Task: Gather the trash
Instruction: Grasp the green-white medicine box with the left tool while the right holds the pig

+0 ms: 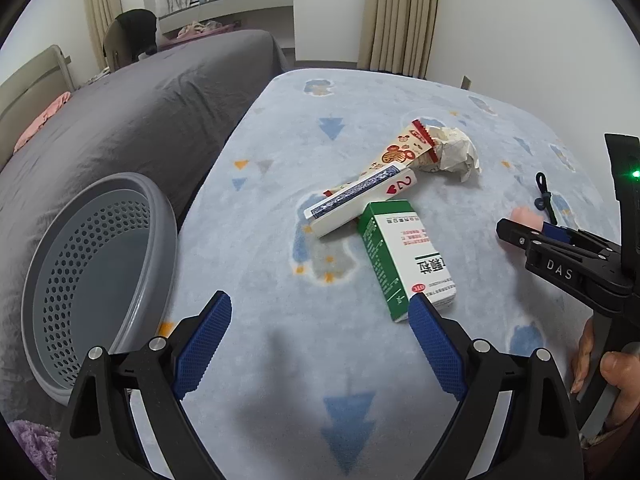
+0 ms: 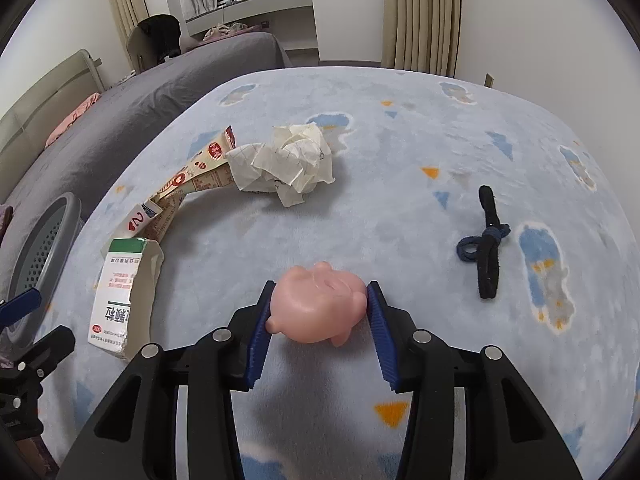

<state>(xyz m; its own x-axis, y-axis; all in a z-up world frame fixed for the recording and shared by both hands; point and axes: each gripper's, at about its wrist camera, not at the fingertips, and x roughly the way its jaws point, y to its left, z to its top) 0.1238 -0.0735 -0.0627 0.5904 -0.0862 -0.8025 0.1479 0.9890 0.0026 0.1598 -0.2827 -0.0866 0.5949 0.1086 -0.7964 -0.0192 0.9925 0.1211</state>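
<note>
Right claw (image 2: 320, 312) grips a soft pink rubber pig-shaped toy (image 2: 318, 306), blue pads touching both its sides, on the pale blue patterned fleece blanket (image 2: 400, 160). Left claw (image 1: 320, 312) is wide open and empty, its right finger tip just over the green-and-white cardboard medicine box (image 1: 394, 256). Crumpled white paper ball (image 2: 288, 164), playing-card box (image 1: 352, 200) and printed snack wrapper (image 1: 404, 152) lie beyond. Grey perforated plastic basket (image 1: 100, 272) sits left, black hair tie (image 2: 488, 240) right.

White walls (image 1: 500, 20); beige curtains (image 1: 400, 12); grey-covered bed (image 1: 140, 112).
</note>
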